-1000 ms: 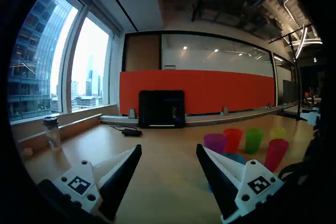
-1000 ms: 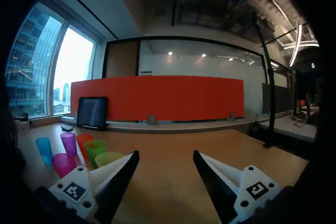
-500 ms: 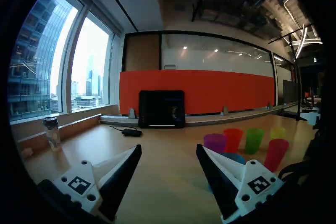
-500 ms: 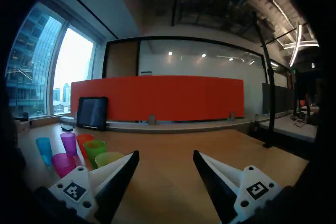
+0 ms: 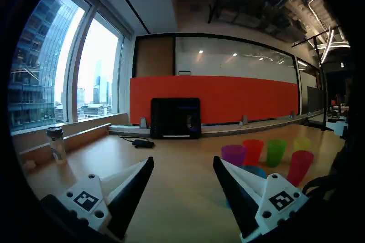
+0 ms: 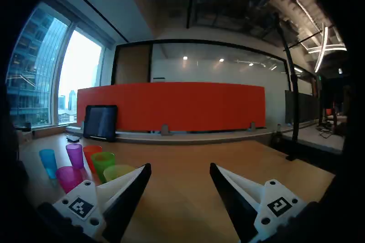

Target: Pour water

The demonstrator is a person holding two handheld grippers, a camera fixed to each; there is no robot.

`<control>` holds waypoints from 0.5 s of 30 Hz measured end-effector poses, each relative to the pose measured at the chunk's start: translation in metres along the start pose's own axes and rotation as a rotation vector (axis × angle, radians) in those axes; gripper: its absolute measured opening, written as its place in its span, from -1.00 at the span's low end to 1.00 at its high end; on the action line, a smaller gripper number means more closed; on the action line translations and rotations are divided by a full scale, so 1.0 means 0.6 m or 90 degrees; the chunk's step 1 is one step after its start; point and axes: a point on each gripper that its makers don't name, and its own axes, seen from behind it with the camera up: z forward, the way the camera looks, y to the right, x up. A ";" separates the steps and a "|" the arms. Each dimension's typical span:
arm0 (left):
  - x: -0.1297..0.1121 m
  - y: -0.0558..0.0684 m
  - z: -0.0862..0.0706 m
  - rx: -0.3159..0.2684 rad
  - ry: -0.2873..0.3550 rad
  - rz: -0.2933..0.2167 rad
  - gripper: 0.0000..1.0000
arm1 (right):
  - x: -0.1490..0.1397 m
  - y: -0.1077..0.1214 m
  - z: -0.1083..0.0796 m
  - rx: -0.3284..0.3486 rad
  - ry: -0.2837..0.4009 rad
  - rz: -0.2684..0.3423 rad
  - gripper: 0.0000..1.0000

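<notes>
In the left gripper view, a lidded bottle (image 5: 55, 145) stands at 9 o'clock by the window ledge. The left hand-held gripper (image 5: 183, 159) hovers at 6 o'clock over the wooden table (image 5: 182, 206), its fingers spread wide with nothing between them. Straight ahead at 12 o'clock, a dark tablet (image 5: 175, 118) stands in front of the orange panel (image 5: 237, 97), with a small black adapter (image 5: 143, 143) on the table at the tablet's 7 o'clock. The cups cluster at 4 o'clock. A purple cup (image 5: 233, 154), red cup (image 5: 252, 151), green cup (image 5: 275, 152) and yellow cup (image 5: 301, 144) form a row. The pink cup (image 5: 300, 166) is nearer, and the blue cup (image 5: 254, 170) is half hidden behind one finger. All are upright; whether any holds water cannot be told.

In the right gripper view, the cups sit at 8 o'clock: blue cup (image 6: 48, 162), pink cup (image 6: 69, 178), purple cup (image 6: 75, 155), red cup (image 6: 91, 152), green cup (image 6: 103, 163), then yellow cup (image 6: 117, 171), partly behind a finger. The right hand-held gripper (image 6: 180, 165) hangs at 6 o'clock, fingers spread and empty.
</notes>
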 end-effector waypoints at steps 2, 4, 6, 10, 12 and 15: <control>0.001 0.001 0.000 0.000 0.000 0.000 0.93 | 0.000 0.000 0.001 0.000 0.000 0.000 0.98; 0.002 0.002 0.001 -0.001 -0.001 0.001 0.93 | 0.000 0.000 0.002 0.001 0.000 0.000 0.98; 0.002 0.003 0.001 -0.002 -0.002 0.001 0.93 | 0.000 0.000 0.002 0.002 -0.001 0.000 0.98; 0.001 -0.004 0.003 0.004 -0.013 0.009 0.93 | -0.003 -0.002 0.003 0.003 -0.012 0.001 0.99; 0.008 -0.010 0.003 0.010 -0.016 0.016 0.93 | -0.003 -0.004 0.005 0.005 -0.020 0.003 0.98; 0.028 -0.013 0.006 0.012 -0.009 0.022 0.93 | 0.014 -0.010 0.009 0.011 -0.022 0.004 0.98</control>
